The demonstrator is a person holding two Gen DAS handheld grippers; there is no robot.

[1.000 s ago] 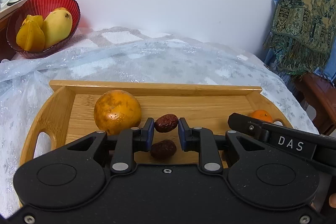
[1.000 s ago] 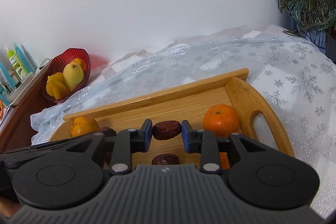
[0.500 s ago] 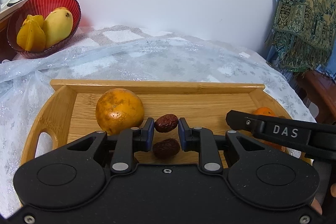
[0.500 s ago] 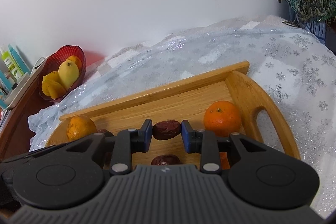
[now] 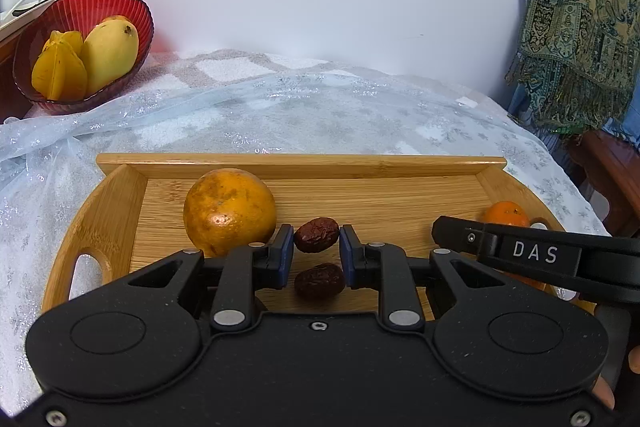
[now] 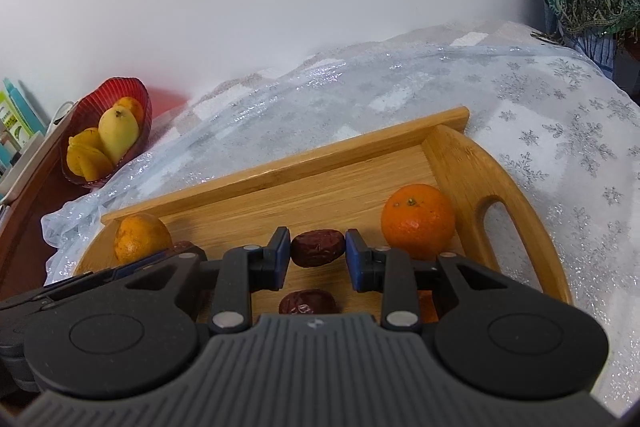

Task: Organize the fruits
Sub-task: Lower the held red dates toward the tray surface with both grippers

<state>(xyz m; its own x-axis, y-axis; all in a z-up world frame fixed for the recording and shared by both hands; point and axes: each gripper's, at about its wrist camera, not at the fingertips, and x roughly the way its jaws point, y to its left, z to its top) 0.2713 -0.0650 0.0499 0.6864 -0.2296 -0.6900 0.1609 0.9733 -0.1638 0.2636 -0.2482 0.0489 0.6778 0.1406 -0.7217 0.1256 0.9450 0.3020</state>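
Note:
A wooden tray [image 5: 304,165] holds a large dull orange [image 5: 229,211] at its left, a small bright tangerine [image 5: 506,214] at its right and loose dark red dates. My left gripper [image 5: 316,237] is shut on one date [image 5: 316,234] over the tray's middle, and another date [image 5: 319,281] lies just below it. In the right wrist view, my right gripper [image 6: 317,249] is shut on a second date [image 6: 317,247] left of the tangerine [image 6: 418,221]. A further date [image 6: 307,302] lies under it. The left gripper's body sits at that view's lower left.
A red glass bowl [image 5: 80,23] with a mango and a starfruit stands at the back left beside the wall. The tray rests on a silvery snowflake cloth [image 6: 560,155]. A patterned shawl [image 5: 580,27] hangs at the right over dark wooden furniture.
The right wrist view has swung slightly, so the bowl has slid left in it. Both grippers stay shut on their dates, and the left wrist view is almost unchanged.

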